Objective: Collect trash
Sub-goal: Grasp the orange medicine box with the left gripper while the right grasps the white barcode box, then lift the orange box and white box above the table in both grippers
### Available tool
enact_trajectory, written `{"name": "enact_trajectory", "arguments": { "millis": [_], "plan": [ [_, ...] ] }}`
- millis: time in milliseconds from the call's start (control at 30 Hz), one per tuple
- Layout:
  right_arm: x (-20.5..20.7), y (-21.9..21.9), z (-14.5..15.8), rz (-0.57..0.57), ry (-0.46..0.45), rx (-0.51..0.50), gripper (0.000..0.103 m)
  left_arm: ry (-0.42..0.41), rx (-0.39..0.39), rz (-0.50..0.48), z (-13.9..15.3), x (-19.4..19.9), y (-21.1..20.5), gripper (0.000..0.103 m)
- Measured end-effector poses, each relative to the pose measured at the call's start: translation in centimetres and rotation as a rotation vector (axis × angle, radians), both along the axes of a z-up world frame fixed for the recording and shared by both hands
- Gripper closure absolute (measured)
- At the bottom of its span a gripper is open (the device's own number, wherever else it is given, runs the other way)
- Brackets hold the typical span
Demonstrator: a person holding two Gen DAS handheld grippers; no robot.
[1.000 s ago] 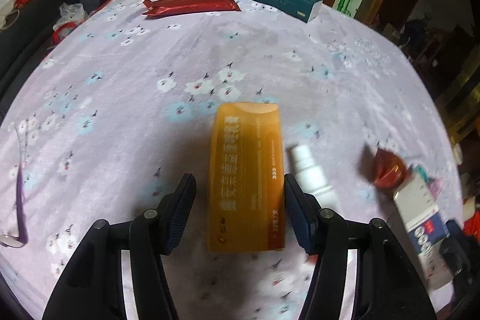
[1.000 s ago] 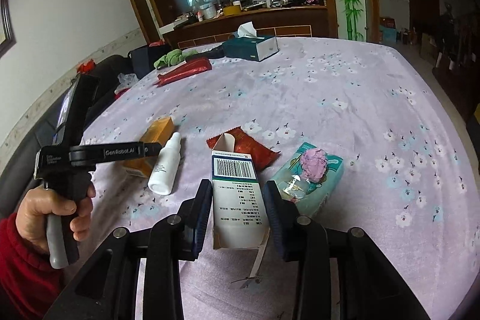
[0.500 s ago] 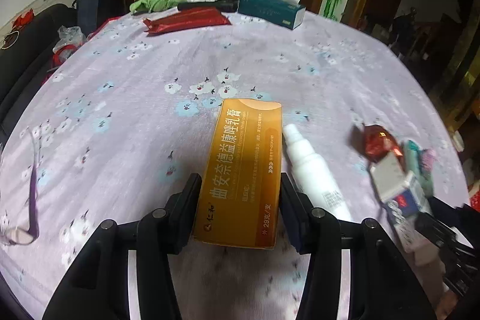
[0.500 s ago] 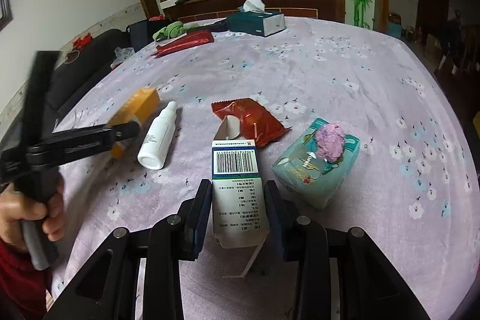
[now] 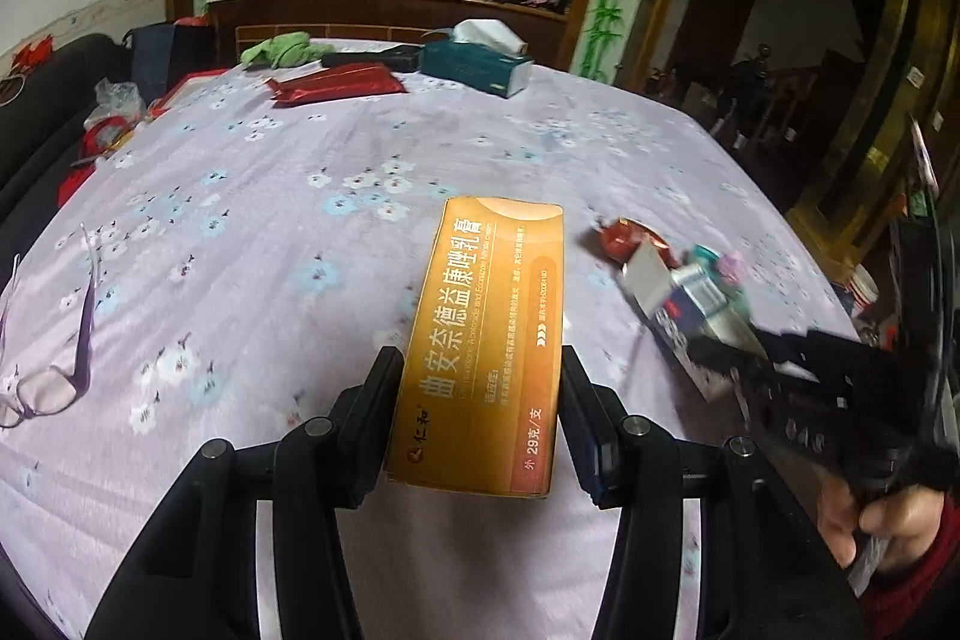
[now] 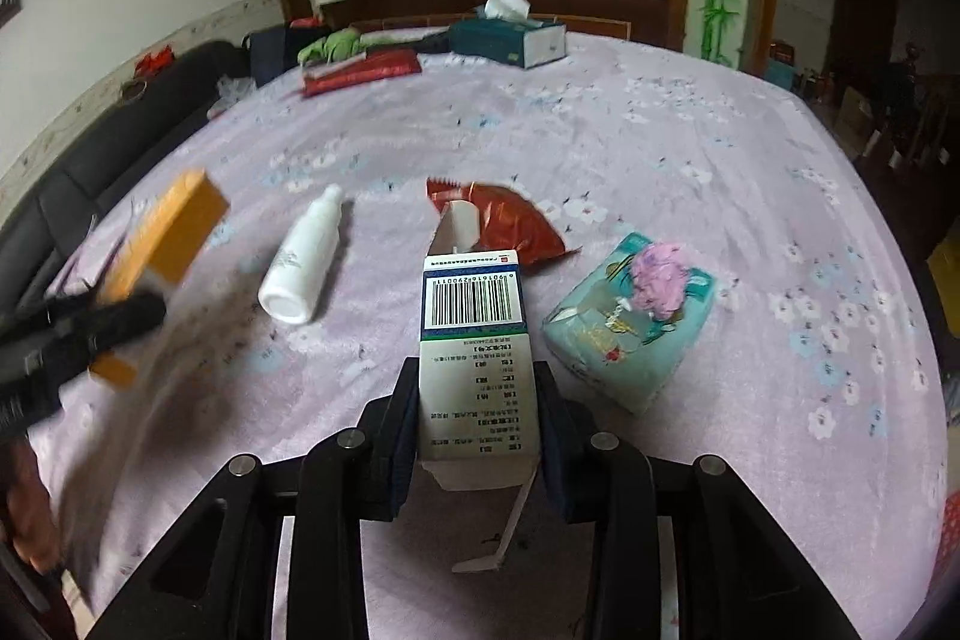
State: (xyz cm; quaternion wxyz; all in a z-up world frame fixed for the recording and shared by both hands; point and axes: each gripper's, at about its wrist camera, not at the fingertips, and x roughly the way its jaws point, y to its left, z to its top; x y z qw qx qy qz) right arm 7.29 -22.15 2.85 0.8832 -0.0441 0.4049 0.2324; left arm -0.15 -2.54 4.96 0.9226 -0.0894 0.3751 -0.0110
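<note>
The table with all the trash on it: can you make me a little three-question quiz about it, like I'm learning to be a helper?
1. True or false: the left gripper is shut on the orange box.
2. What does the right gripper hold? A) white bottle B) barcode carton C) red wrapper
3. Fill in: the white bottle is ____ on the tablecloth.

Key: 1 true. 2 B, the barcode carton; the red wrapper lies behind it. 3 lying.

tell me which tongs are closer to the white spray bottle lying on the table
Hard to call. The white spray bottle lies between them: left tongs, holding the orange box, on its left; right tongs, holding the white carton, on its right.
</note>
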Motion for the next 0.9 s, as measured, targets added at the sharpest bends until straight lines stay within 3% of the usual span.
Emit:
{"name": "enact_trajectory", "arguments": {
  "millis": [133, 367, 633, 900],
  "plan": [
    [-2.3, -0.8, 1.8, -0.037, -0.005, 0.052, 0.066, -0.029, 0.009, -0.028, 0.4, -2.0, -1.0, 0.054],
    [-8.7, -3.3, 5.6, -0.136, -0.101, 0.078, 0.066, -0.064, 0.023, -0.098, 0.8, -4.1, -3.7, 0.054],
    [-11.9, -6.1, 5.6, -0.255, -0.092, 0.077, 0.066, -0.063, 0.013, -0.185, 0.7, -5.0, -6.8, 0.054],
    [-12.4, -7.4, 6.0, -0.291, -0.093, 0.097, 0.066, -0.071, 0.020, -0.214, 1.2, -5.5, -8.1, 0.054]
  ]
}}
